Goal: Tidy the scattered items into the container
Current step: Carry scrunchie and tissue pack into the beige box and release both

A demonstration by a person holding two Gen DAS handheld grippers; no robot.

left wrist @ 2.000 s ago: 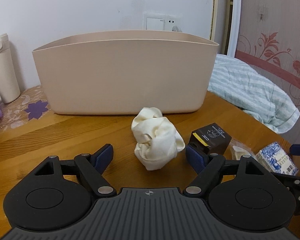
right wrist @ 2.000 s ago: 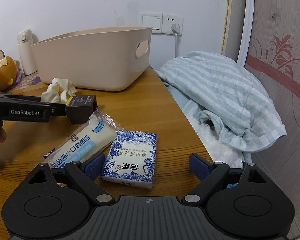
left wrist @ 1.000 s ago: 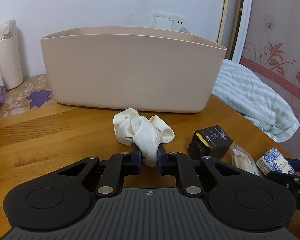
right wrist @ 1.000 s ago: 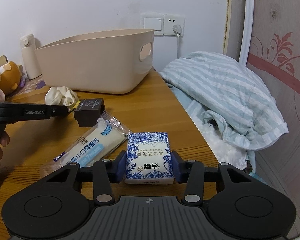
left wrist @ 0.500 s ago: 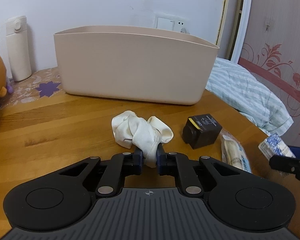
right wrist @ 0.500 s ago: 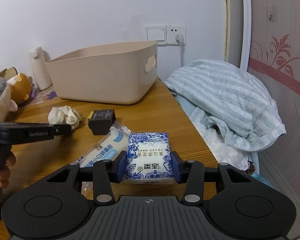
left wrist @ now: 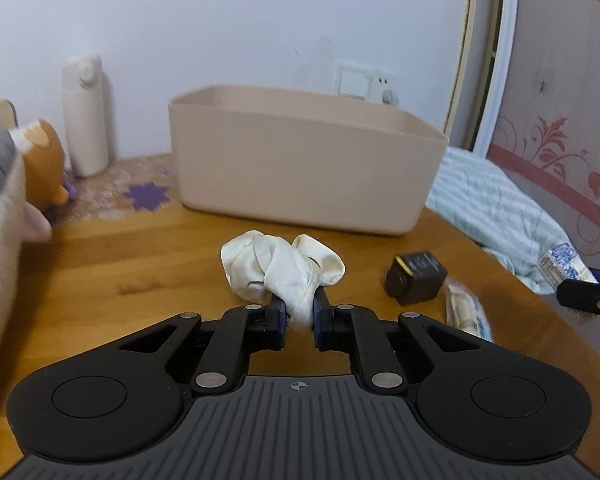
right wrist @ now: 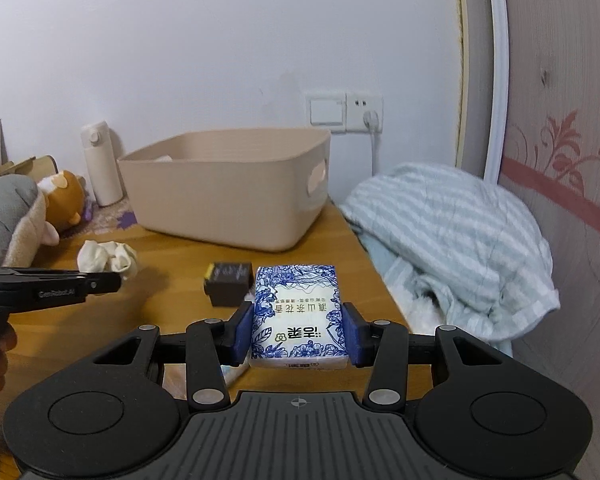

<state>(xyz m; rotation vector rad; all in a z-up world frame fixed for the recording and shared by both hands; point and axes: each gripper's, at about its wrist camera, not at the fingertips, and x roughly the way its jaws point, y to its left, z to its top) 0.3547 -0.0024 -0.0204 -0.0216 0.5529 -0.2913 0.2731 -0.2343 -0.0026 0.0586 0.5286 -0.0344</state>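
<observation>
Cream cloth (left wrist: pixel 280 268) is being pinched by the left hand-held gripper (left wrist: pixel 299 316), tissue pack (right wrist: pixel 298 316) by the right hand-held gripper (right wrist: pixel 298 334); both are needing carrying over the container (right wrist: pixel 228 188) rim.

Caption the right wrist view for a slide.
Right gripper clamps a blue floral tissue pack before the beige plastic bin.

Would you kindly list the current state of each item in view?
left gripper: shut on white cloth
right gripper: shut on tissue pack
beige bin: upright, open-topped
black box: on table
snack packet: lying on table
</observation>
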